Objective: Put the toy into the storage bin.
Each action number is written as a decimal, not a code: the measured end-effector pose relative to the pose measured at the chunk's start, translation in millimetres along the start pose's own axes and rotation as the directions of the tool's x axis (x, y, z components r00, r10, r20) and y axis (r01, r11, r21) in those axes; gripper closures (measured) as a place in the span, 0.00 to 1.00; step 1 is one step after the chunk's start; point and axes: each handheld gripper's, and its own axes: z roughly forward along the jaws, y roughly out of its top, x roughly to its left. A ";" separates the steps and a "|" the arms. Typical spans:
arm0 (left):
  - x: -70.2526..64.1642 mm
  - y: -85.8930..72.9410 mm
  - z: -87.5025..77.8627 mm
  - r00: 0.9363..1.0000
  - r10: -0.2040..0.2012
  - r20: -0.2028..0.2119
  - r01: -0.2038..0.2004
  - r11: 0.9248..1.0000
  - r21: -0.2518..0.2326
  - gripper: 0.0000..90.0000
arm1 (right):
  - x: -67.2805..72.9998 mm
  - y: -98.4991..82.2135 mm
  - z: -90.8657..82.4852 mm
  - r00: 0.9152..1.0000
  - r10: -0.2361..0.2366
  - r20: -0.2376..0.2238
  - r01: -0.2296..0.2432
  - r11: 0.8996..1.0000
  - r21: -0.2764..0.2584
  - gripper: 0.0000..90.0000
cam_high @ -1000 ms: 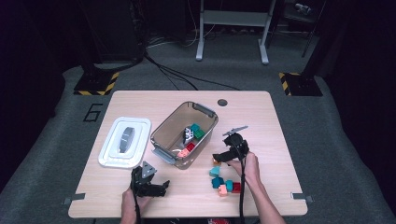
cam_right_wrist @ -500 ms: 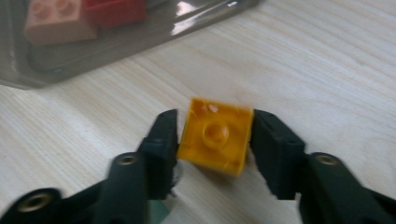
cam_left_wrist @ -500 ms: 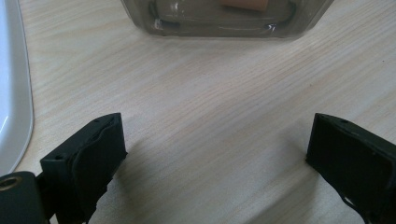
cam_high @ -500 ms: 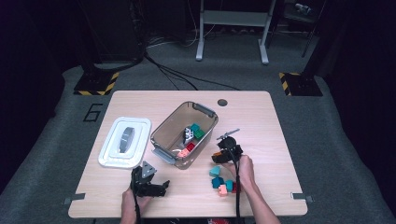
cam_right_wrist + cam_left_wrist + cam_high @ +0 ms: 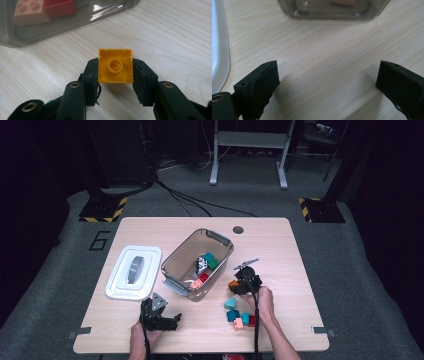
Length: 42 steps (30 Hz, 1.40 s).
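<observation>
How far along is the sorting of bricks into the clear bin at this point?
Partly done. Several bricks, green, red and peach, already lie in the clear bin. In hand: the right gripper has just been closing its fingers and now clamps a yellow brick beside the bin. Left: a small cluster of loose bricks on the table, and the white lid lies off to the side. The left gripper rests open.

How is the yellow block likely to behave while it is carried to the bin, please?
The yellow block looks like hollow moulded plastic, so probably stiff and light. The right tool presses on two flat opposite sides, so it should sit squarely. Its smooth, glossy walls could slip if the grip loosens. Being square, it is unlikely to roll.
</observation>
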 end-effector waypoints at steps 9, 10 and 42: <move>-0.1 0.0 -0.1 1.000 0.001 -0.001 -0.001 1.000 0.000 0.05 | -0.6 7.1 -15.8 1.000 0.002 -0.004 -0.002 0.999 -0.043 0.66; -0.1 0.0 -0.1 1.000 0.001 -0.001 -0.001 1.000 0.000 0.05 | -0.8 8.3 -18.6 1.000 -0.009 -0.005 0.008 0.999 -0.047 0.66; 0.4 0.1 -0.2 1.000 0.007 -0.003 -0.007 1.000 0.001 0.05 | -5.2 54.4 -100.3 0.998 -0.034 0.049 0.043 0.979 -0.198 0.66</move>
